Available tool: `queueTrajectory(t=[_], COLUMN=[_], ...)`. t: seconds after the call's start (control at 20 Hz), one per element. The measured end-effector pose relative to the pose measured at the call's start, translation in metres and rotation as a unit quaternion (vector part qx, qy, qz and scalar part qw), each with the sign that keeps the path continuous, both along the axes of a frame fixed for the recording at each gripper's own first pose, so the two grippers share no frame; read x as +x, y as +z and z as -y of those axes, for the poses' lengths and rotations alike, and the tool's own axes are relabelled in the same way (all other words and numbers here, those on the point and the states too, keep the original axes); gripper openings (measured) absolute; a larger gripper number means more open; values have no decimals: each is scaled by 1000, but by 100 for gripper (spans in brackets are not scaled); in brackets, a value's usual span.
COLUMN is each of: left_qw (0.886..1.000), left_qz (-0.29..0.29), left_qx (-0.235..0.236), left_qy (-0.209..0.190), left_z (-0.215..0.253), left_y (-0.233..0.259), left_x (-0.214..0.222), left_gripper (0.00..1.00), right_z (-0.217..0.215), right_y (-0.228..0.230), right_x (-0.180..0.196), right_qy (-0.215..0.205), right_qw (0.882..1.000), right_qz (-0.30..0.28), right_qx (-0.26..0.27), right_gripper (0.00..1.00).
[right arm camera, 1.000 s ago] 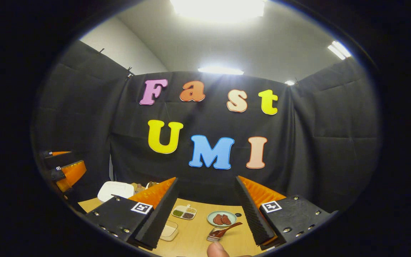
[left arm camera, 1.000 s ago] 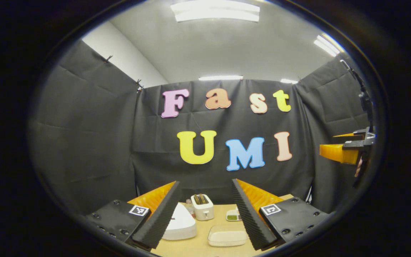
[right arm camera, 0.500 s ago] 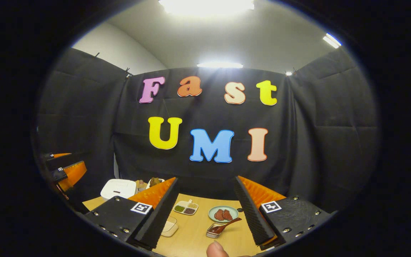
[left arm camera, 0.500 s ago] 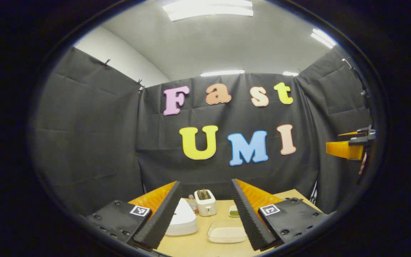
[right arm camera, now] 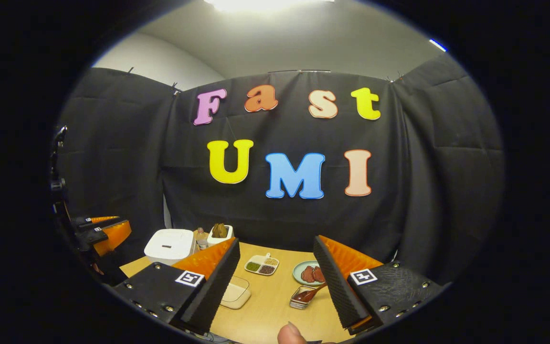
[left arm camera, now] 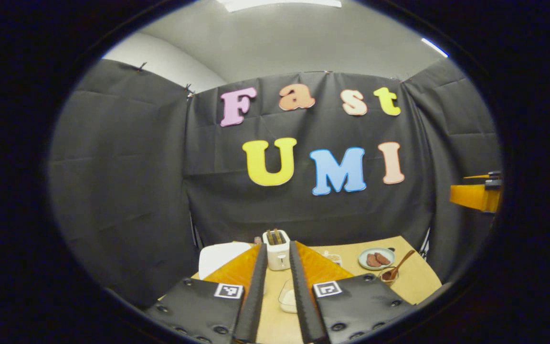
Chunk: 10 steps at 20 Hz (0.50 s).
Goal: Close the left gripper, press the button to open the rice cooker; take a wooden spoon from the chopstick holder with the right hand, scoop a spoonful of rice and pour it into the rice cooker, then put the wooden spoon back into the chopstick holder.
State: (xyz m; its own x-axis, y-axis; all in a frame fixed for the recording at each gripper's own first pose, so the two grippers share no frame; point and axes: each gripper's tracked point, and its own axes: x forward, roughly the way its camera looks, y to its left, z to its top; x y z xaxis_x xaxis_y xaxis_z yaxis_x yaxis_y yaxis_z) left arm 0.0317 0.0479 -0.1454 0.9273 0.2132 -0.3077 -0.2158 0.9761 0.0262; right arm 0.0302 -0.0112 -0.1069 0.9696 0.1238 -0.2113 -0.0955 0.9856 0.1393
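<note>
You held your left gripper (left arm camera: 275, 267) nearly closed on nothing, above the table (right arm camera: 275, 306). Your right gripper (right arm camera: 275, 272) stood wide apart, empty. The rice cooker (right arm camera: 169, 246) sat lid-down at the table's far left corner; the wooden spoon (right arm camera: 311, 293) rested in its holder (right arm camera: 300, 297) near the table's middle.

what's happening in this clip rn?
A person holds tongs in each hand above a wooden table. The left tongs are nearly shut and empty, aimed past the closed white rice cooker toward the toaster. The right tongs hang open. The wooden spoon is untouched in its holder.
</note>
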Motion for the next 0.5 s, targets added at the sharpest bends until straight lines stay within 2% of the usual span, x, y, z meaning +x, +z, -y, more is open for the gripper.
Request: queueTrajectory(t=[0.15,0.35,0.5], left_qw=[997,982,979], left_qz=[-67,-168,-189], left_qx=[-21,-61,-42], left_qy=[36,64,68], left_z=[-56,-121,-157], left_y=[-68,-167,-212], left_x=[25,57,93], left_gripper=[10,9,9], right_z=[-16,-40,-47], right_y=[-1,-11,-27], right_x=[15,29,34], right_qy=[-23,-51,-74], right_qw=[999,997,993], right_qz=[-24,-58,-90], right_qx=[9,15,0], right_gripper=[95,95,95])
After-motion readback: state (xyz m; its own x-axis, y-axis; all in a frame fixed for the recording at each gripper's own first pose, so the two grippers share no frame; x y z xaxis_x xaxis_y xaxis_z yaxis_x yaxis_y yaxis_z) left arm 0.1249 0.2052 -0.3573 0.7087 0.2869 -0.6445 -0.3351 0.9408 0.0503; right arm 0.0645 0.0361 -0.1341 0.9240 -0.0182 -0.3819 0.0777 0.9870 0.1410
